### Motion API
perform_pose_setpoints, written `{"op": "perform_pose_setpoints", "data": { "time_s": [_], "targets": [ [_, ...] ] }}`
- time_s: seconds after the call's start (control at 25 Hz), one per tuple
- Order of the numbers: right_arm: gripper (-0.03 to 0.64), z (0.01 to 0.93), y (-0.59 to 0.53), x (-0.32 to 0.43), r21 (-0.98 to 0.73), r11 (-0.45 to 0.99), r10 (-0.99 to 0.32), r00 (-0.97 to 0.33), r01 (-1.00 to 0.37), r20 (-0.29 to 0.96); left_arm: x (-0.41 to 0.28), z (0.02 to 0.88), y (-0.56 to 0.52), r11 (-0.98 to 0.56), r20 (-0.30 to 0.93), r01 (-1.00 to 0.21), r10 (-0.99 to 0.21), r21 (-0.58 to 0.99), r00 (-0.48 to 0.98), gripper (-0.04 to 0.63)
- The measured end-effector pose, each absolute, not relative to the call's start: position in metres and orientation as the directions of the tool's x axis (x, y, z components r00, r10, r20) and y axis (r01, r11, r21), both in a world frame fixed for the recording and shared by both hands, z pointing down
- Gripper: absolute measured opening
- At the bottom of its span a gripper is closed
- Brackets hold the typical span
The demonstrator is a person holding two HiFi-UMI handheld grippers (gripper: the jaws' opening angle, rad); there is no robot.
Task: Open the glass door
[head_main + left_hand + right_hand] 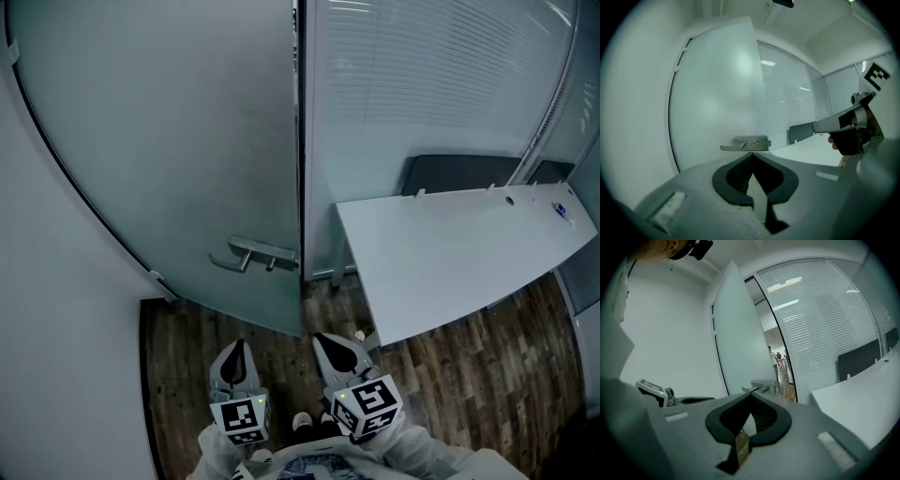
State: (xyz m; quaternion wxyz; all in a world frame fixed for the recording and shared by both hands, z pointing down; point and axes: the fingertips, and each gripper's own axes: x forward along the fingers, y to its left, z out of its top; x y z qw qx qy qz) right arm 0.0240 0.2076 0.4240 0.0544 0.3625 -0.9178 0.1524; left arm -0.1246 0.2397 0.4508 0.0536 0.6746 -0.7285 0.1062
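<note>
The frosted glass door [169,141] stands partly swung open, its metal lever handle [251,253] near its free edge. Both grippers hang low in the head view, apart from the door. My left gripper [236,354] is shut with nothing in it, below the handle. Just right of it my right gripper [336,347] is also shut and empty. In the left gripper view the closed jaws [752,154] point toward the handle [745,143], which sits some way off. The right gripper view shows closed jaws [751,394], the handle [761,386] beyond them, and the open gap beside the door.
A white table [450,253] stands to the right with dark chair backs [459,173] behind it. A glass wall with blinds [422,84] runs behind the table. A plain wall [56,328] closes the left. The floor [187,356] is dark wood.
</note>
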Motion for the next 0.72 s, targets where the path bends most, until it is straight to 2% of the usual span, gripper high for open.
{"op": "perform_pose_setpoints", "data": {
  "time_s": [0.72],
  "targets": [
    [0.002,0.412,0.173,0.071,-0.267,0.668,-0.668,-0.718,-0.695,0.197,-0.087,0.422,0.216,0.057,0.203,-0.99,-0.976,-0.129,-0.083,0.003]
  ]
}}
